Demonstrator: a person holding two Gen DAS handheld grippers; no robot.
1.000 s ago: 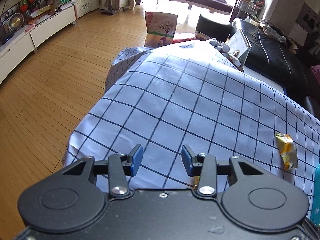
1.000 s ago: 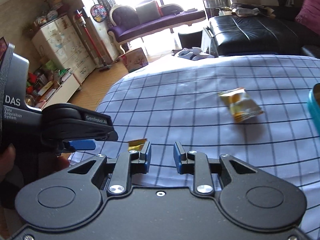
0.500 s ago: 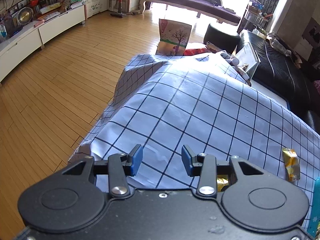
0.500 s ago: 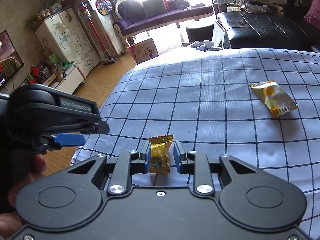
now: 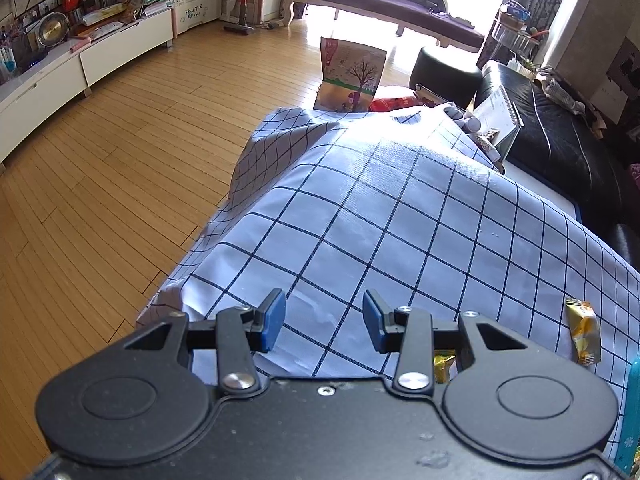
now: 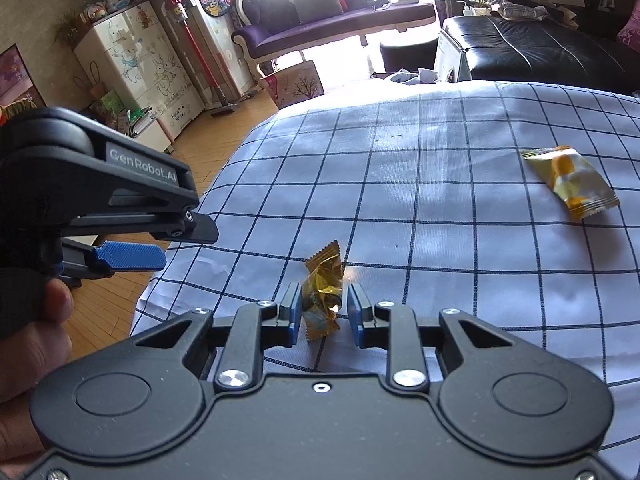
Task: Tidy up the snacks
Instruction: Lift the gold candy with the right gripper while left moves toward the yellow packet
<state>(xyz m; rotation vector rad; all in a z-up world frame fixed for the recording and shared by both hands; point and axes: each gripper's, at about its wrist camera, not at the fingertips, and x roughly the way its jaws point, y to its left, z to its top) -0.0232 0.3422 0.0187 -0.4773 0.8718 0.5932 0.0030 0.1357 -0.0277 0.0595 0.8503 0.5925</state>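
A small gold-wrapped candy lies on the blue checked tablecloth near its left front corner. My right gripper is open and straddles the candy, with a slim gap at the right pad. A bigger yellow snack packet lies further right on the cloth. My left gripper is open with nothing between its fingers, and hovers over the cloth's corner. In the left wrist view the gold candy peeks out behind the right finger link, and the yellow packet lies at the right. The left gripper, held by a hand, is left of the candy.
A teal container edge shows at the far right. The cloth drops off to a wooden floor on the left. A paper gift bag, a black stool and a black leather sofa stand beyond the table.
My right gripper has come forward and down, so the gold candy, first beside its left finger, now lies between the fingers. The left gripper shifted early on, then kept still.
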